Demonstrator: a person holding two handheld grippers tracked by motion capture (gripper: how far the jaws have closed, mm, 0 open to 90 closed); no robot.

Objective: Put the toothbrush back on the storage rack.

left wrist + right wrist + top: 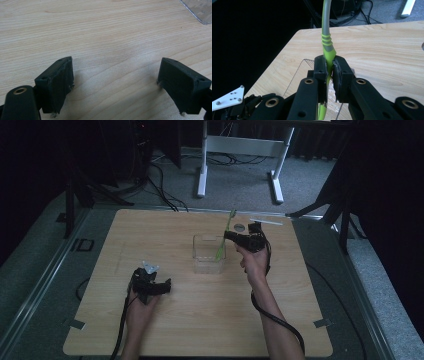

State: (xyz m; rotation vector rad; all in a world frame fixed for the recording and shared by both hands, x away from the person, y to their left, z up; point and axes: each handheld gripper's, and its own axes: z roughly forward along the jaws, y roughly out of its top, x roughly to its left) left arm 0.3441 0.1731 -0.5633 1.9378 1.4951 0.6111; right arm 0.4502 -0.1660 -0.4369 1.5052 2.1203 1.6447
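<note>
Risk lies in the thin green-and-grey plastic toothbrush-like stick (326, 42): clamped by the right gripper (330, 65), its lower end probably inside the clear plastic box (209, 251), it could tip that box. Left gripper (115, 82) gapes empty.

A slim green tool (328, 47) with a grey upper section (ribbed in green where the two colours meet) is standing nearly upright, pinched between the right gripper's (329, 68) fingers (320, 68). Its grey end is rising above them, while its green lower part is dipping below into a clear square container (209, 253).
</note>
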